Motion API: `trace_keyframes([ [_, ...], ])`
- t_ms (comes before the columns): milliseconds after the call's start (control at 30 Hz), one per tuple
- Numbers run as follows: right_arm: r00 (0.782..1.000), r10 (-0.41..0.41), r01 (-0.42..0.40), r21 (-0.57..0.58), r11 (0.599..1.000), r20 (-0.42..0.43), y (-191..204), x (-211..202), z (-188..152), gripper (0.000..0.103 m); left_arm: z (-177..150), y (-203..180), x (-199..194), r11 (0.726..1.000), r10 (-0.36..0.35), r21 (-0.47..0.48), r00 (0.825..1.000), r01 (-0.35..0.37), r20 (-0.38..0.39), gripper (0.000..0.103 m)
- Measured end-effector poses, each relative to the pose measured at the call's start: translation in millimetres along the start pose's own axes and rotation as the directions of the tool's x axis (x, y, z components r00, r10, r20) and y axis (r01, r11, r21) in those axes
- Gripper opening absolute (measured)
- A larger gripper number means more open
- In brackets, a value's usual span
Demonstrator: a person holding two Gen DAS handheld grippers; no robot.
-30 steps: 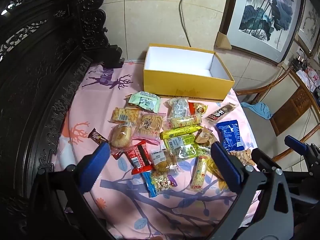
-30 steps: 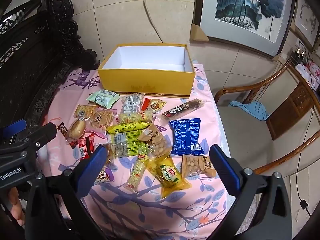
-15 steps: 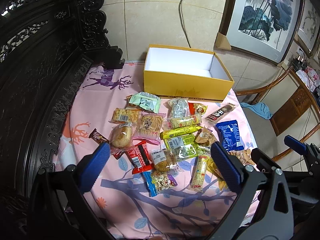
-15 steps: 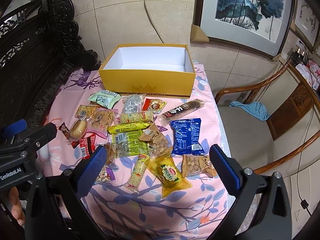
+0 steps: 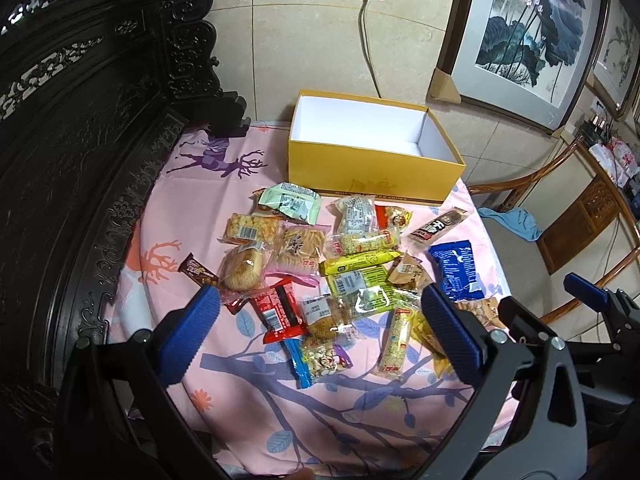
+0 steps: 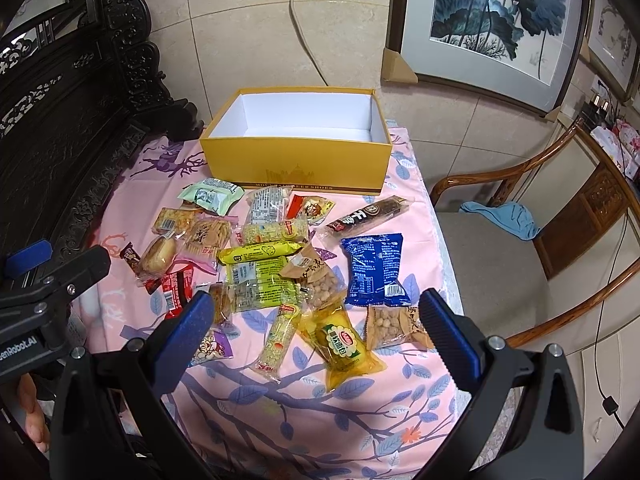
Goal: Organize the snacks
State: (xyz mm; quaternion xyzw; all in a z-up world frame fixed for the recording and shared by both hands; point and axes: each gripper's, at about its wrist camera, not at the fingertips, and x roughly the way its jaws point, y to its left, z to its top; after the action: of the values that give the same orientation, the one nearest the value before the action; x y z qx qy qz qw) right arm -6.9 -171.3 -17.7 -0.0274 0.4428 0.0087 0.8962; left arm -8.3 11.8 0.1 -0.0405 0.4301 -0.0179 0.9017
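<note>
Several wrapped snacks lie in a loose heap on a pink floral tablecloth (image 5: pixel 248 392). Among them are a blue packet (image 6: pixel 375 269), a red packet (image 5: pixel 278 312), a green pouch (image 5: pixel 291 202), a dark long bar (image 6: pixel 366 216) and a yellow pickle pouch (image 6: pixel 340 346). Behind the heap stands an open yellow box (image 5: pixel 372 174) (image 6: pixel 296 162) with a white, empty inside. My left gripper (image 5: pixel 320 310) hovers open above the near side of the heap, holding nothing. My right gripper (image 6: pixel 316 314) is likewise open and holds nothing, above the near snacks.
A dark carved wooden bench back (image 5: pixel 80 140) runs along the left. A wooden armchair (image 6: pixel 520 248) with a blue cloth (image 6: pixel 504 218) on its seat stands to the right of the table. Framed paintings (image 6: pixel 488 12) lean on the tiled wall; a cable (image 5: pixel 370 48) hangs from a socket.
Both views have shifted very slightly; the snacks and box lie as before. Both grippers stay open.
</note>
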Motion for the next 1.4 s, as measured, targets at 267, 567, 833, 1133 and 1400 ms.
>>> trace_keyframes([
  [267,1.0,0.0,0.0,-0.007,1.0,0.016,5,-7,-7,0.102,-8,4,-5,0.999,-0.025,-0.026,1.0,0.025,-0.006,0.101],
  [567,1.0,0.002,-0.002,-0.003,1.0,0.016,2,-9,-3,0.102,-12,1,-9,1.0,0.015,-0.023,1.0,-0.016,-0.009,0.101],
  [833,0.999,0.001,-0.002,0.017,1.0,0.042,-2,-15,-4,0.102,-16,-2,-15,1.0,0.006,-0.01,1.0,-0.006,0.001,0.101],
  [1133,1.0,0.001,-0.001,0.025,1.0,0.029,-6,-10,-5,0.102,-14,-1,-12,1.0,0.012,-0.011,1.0,-0.011,0.009,0.101],
  [1400,1.0,0.013,-0.013,0.027,1.0,-0.012,-12,3,-7,0.102,-10,0,3,0.999,0.038,0.007,0.999,-0.038,-0.01,0.101],
])
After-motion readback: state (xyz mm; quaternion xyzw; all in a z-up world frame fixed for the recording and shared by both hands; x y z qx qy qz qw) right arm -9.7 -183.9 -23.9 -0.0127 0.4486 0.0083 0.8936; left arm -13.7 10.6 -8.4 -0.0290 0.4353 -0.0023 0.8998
